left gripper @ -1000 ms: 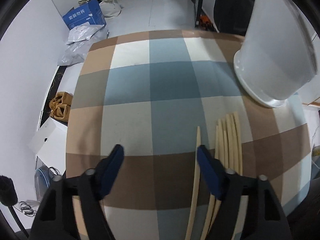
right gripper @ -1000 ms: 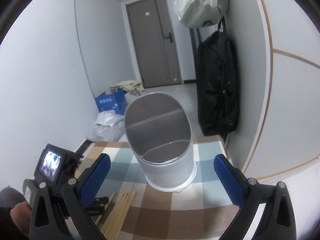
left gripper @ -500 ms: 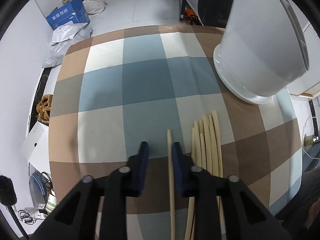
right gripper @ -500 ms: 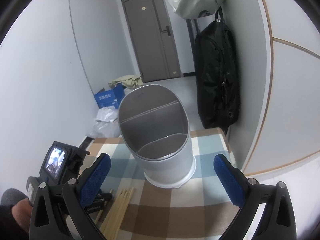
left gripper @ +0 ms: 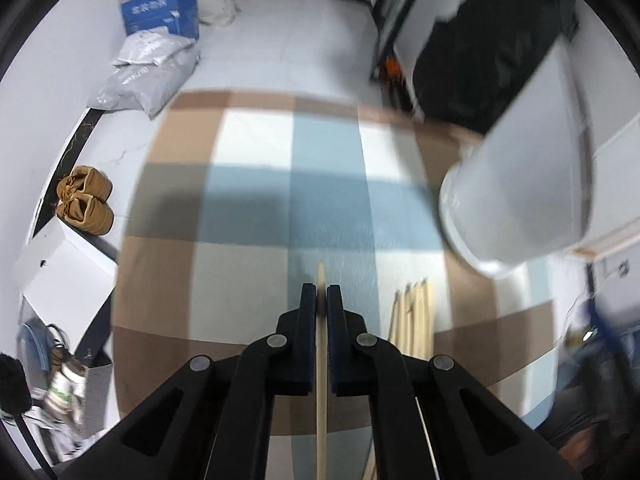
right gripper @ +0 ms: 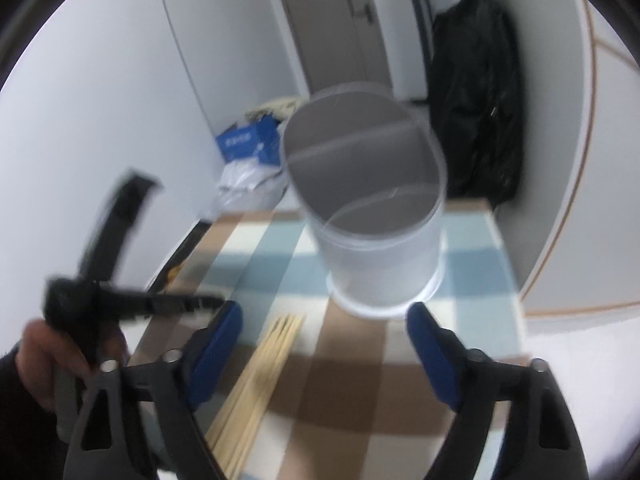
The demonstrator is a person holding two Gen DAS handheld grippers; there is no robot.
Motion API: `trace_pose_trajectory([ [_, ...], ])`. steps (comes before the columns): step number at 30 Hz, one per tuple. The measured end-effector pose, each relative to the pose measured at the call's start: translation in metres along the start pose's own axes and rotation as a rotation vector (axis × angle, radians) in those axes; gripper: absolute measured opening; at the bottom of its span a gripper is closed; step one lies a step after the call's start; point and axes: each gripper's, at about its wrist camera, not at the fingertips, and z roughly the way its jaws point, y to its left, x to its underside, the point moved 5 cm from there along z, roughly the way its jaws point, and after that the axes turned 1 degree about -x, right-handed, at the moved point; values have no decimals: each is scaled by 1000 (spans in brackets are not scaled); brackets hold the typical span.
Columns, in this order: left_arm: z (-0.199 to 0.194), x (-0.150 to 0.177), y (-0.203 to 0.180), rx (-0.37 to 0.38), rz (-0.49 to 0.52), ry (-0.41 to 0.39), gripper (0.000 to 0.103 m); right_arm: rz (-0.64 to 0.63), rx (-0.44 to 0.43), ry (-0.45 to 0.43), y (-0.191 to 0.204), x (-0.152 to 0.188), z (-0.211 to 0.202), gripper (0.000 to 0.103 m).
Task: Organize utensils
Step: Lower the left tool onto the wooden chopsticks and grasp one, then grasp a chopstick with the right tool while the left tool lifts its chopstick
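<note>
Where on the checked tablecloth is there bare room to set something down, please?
The checked tablecloth is bare over its whole left and far side, bordered by the table edge and the white utensil holder. The near right is crowded: a bundle of chopsticks lies below the holder, with the left gripper clamping a single chopstick beside it.

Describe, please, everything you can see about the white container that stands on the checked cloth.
The white container is a tall holder with an oval opening, in matte, plastic-looking material. A partition across the inside splits it into two compartments; nothing shows in the parts of them that are visible. A wider rim runs around its foot. It stands upright on the checked cloth, toward the far edge, apart from the bundle of chopsticks. No gripper touches it.
</note>
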Motion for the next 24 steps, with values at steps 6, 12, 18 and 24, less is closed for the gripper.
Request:
trace_pose_trajectory([
  [6, -44, -4, 8, 50, -55, -161, 1, -35, -42, 169, 22, 20, 29, 51],
  [12, -44, -17, 32, 96, -113, -191, 1, -19, -19, 272, 24, 25, 57, 23],
  [18, -59, -12, 42, 147, -124, -199, 1, -15, 49, 330, 24, 27, 82, 15],
  [24, -66, -8, 49, 174, -149, -203, 1, -44, 99, 362, 30, 25, 97, 15],
])
